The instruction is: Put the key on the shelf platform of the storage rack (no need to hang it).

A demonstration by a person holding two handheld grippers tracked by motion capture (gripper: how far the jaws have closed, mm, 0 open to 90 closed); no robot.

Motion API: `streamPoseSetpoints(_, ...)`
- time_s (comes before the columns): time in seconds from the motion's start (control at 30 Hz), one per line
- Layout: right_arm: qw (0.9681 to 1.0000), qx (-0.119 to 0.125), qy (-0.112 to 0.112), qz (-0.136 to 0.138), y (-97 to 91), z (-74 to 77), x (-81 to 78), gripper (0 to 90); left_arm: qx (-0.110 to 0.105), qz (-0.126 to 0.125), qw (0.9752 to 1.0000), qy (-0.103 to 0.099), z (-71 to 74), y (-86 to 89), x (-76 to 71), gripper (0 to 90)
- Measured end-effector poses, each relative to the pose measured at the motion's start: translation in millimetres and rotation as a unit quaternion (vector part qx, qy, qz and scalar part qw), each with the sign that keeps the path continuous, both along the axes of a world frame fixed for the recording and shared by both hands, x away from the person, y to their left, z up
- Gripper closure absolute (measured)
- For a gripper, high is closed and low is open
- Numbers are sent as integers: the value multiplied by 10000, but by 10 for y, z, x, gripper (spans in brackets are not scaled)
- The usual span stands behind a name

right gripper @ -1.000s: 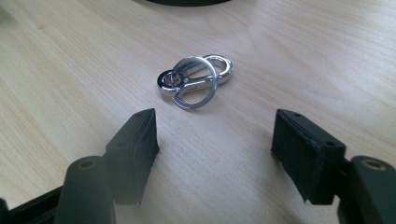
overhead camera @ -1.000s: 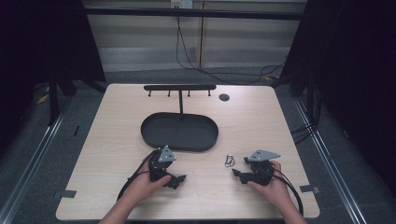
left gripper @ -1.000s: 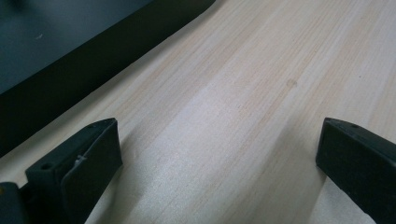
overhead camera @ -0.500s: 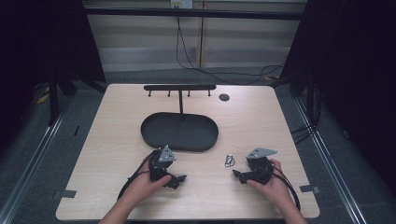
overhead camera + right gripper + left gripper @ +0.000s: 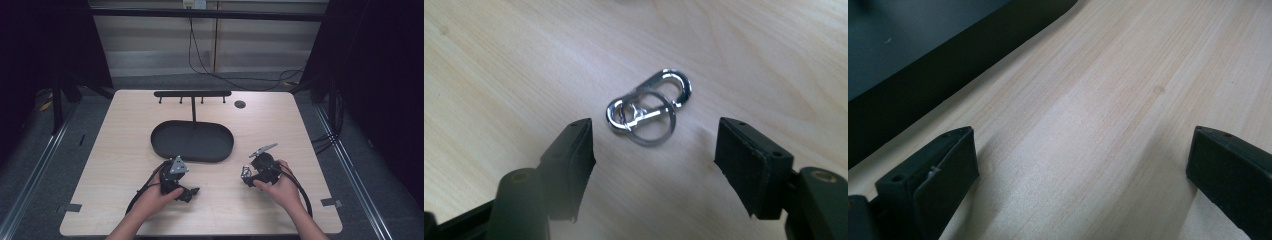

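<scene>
A silver snap clip with a key ring (image 5: pixel 649 107) lies flat on the wooden table (image 5: pixel 499 60). My right gripper (image 5: pixel 654 155) hovers over it, open; its jaws have just been closing a little. The clip sits just beyond the gap between the two fingertips (image 5: pixel 574 150), and neither pad touches it. From above, the clip (image 5: pixel 244 171) lies at the left tip of the right gripper (image 5: pixel 251 176). My left gripper (image 5: pixel 189 192) rests at the front left, open. Between its jaws (image 5: pixel 1078 170) there is bare wood.
A black oval tray (image 5: pixel 165 150) lies in the middle of the table, and its rim (image 5: pixel 923 95) is close to the left gripper. Behind it stands a black rack with small hooks (image 5: pixel 192 93). A dark round cap (image 5: pixel 240 104) sits at the back right.
My right gripper has moved left and slightly up, tilting over the clip. The left gripper and the clip have stayed where they were.
</scene>
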State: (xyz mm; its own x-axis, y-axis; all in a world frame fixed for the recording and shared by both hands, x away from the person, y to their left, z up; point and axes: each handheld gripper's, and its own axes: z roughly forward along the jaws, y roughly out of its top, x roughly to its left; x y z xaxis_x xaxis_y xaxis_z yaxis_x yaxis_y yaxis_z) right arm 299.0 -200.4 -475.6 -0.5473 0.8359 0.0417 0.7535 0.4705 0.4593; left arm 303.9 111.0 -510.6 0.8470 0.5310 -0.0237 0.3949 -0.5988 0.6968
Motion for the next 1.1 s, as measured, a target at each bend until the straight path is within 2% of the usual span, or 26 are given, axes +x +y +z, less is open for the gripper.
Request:
streamPoseSetpoints(0.1, 9999, 72, 69, -55, 59, 12, 59, 360, 0, 0, 10000, 0, 0, 0, 0, 0)
streamPoseSetpoints(0.27, 9997, -18, 183, -165, 148, 1, 119, 384, -1, 0, 10000, 0, 0, 0, 0, 0)
streamPoseSetpoints(0.3, 9995, -125, 213, -209, 183, -1, 130, 409, -2, 0, 10000, 4, 0, 0, 0, 0)
streamPoseSetpoints(0.33, 9995, -125, 213, -209, 183, -1, 130, 409, -1, 1, 10000, 0, 0, 0, 0, 0)
streamPoseSetpoints(0.4, 9994, -184, 224, -182, 195, -15, 147, 471, -15, 12, 10000, 3, -1, -1, -1, 0)
streamPoseSetpoints(0.5, 9992, -255, 266, -166, 200, -20, 146, 493, -8, 5, 10000, 6, 0, 0, 0, 0)
streamPoseSetpoints(0.53, 9991, -254, 278, -172, 188, -12, 144, 570, -10, 5, 10000, 5, 0, 0, 0, 0)
streamPoseSetpoints(0.77, 9992, -261, 293, -123, 155, -5, 149, 621, -13, -7, 10000, 9, 0, 1, 1, 0)
streamPoseSetpoints(0.8, 9991, -277, 284, -127, 149, -4, 150, 646, -16, -5, 10000, 11, -1, 1, 1, 0)
streamPoseSetpoints(0.83, 9991, -244, 332, -135, 135, 4, 151, 731, -16, -6, 10000, 7, -1, 0, 1, 0)
streamPoseSetpoints(0.9, 9990, -216, 356, -141, 123, 4, 157, 719, -14, -6, 10000, 8, 0, 1, 1, 0)
streamPoseSetpoints(0.97, 9991, -256, 305, -163, 112, -1, 170, 657, -9, 0, 10000, 3, 0, -1, 0, 0)
streamPoseSetpoints(1.1, 9990, -153, 342, -243, 84, -5, 192, 620, -20, -7, 10000, 7, -1, 0, 1, 0)
